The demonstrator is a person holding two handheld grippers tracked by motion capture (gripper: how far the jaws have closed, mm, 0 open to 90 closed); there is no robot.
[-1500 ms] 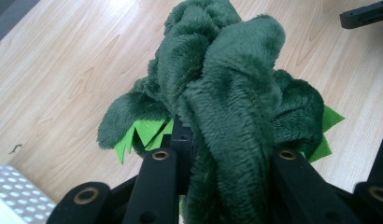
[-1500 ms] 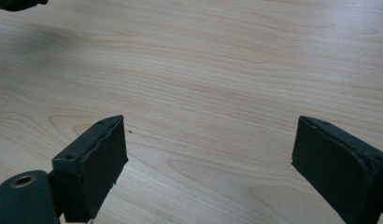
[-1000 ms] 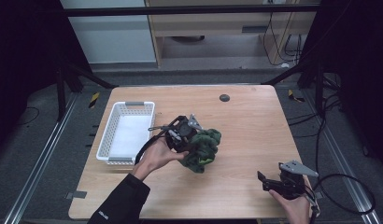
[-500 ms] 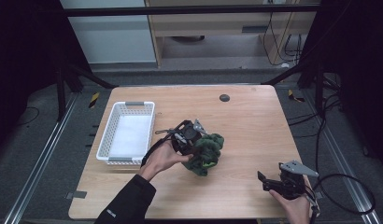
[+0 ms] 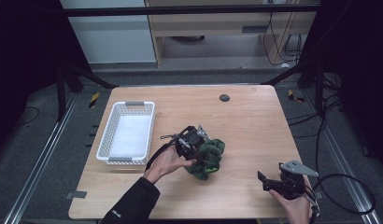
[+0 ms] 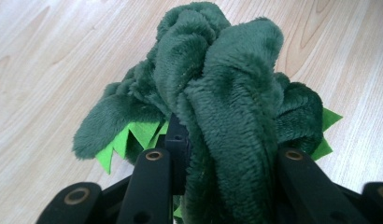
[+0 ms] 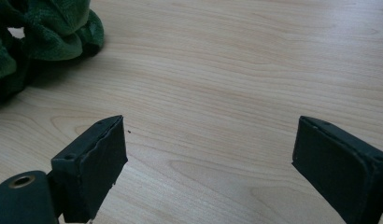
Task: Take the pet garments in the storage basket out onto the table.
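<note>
Nearest to me, at the near right corner of the wooden table (image 5: 255,116), my right gripper (image 5: 273,183) rests in my right hand (image 5: 292,207). Its jaws stand wide apart with nothing between them, only bare wood grain.

Farther in, near the middle of the table, my left gripper (image 5: 199,144) has its jaws clamped on a dark green plush toy (image 5: 209,156) with bright green felt spikes. In the left gripper view the plush toy (image 6: 217,102) bulges up between the two black jaws, bunched and folded. I cannot make out a head or a clear long axis. My left hand (image 5: 167,161) wraps the gripper from the near left side.

In the right gripper view, the plush toy (image 7: 35,37) sits at the upper left, well apart from the open jaws.

Left of the toy, near the table's left edge, lies a white plastic basket (image 5: 105,140), its long side running near to far. A small dark round disc (image 5: 224,98) sits close to the far edge.
</note>
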